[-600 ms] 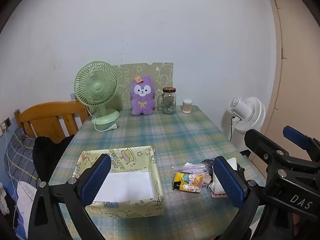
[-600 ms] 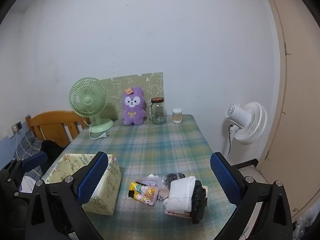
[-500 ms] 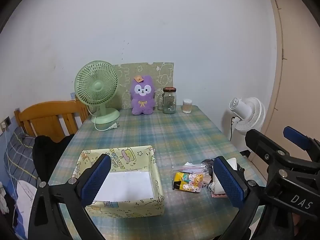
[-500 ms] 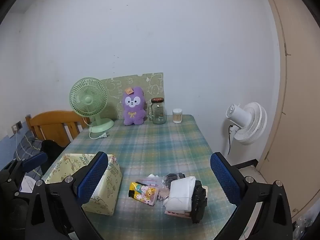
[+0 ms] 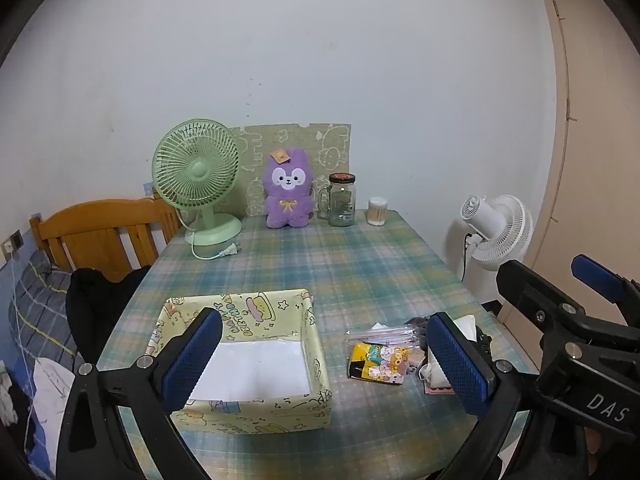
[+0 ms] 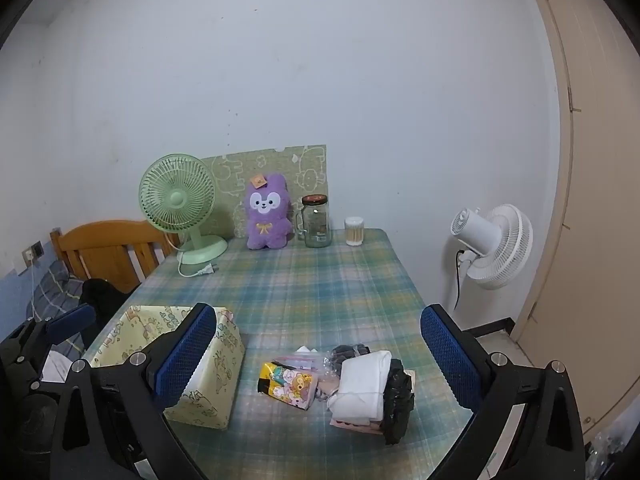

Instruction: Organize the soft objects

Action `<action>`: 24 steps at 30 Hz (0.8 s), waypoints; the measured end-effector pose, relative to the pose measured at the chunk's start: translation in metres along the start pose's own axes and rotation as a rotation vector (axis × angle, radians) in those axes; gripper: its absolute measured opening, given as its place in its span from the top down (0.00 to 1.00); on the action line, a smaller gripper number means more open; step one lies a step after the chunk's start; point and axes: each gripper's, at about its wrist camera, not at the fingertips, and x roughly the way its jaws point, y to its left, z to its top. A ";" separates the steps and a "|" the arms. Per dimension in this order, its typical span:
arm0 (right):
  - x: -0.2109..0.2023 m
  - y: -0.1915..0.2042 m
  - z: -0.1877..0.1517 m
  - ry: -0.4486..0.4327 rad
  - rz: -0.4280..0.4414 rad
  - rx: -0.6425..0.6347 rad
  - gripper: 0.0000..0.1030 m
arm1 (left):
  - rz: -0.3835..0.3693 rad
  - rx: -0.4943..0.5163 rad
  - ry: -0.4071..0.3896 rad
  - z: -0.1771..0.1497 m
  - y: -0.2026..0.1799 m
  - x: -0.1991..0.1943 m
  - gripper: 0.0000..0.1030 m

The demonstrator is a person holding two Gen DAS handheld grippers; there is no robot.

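A yellow-green fabric box (image 5: pixel 245 360) with a white bottom stands open on the plaid table; it also shows in the right wrist view (image 6: pixel 200 364). To its right lies a small pile: a yellow cartoon pouch (image 6: pixel 287 385) (image 5: pixel 378 361), a clear zip bag (image 6: pixel 296 360), folded white cloth (image 6: pixel 362 386) and a black soft item (image 6: pixel 396 398). My left gripper (image 5: pixel 326 364) is open and empty, held above the box's near side. My right gripper (image 6: pixel 318 362) is open and empty, held above the pile.
At the table's far end stand a green desk fan (image 5: pixel 196 184), a purple plush (image 5: pixel 287 194), a glass jar (image 5: pixel 342 200) and a cotton swab holder (image 5: pixel 377 211). A wooden chair (image 5: pixel 100 236) is at the left, a white floor fan (image 5: pixel 498 228) at the right.
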 end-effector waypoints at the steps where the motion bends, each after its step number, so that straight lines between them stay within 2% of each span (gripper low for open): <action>1: -0.005 0.000 0.001 0.000 0.000 0.001 0.00 | 0.001 0.001 -0.001 0.000 0.000 0.000 0.00; 24: -0.009 0.002 -0.001 0.008 -0.017 0.000 0.00 | 0.013 -0.015 0.001 -0.001 0.006 -0.008 0.01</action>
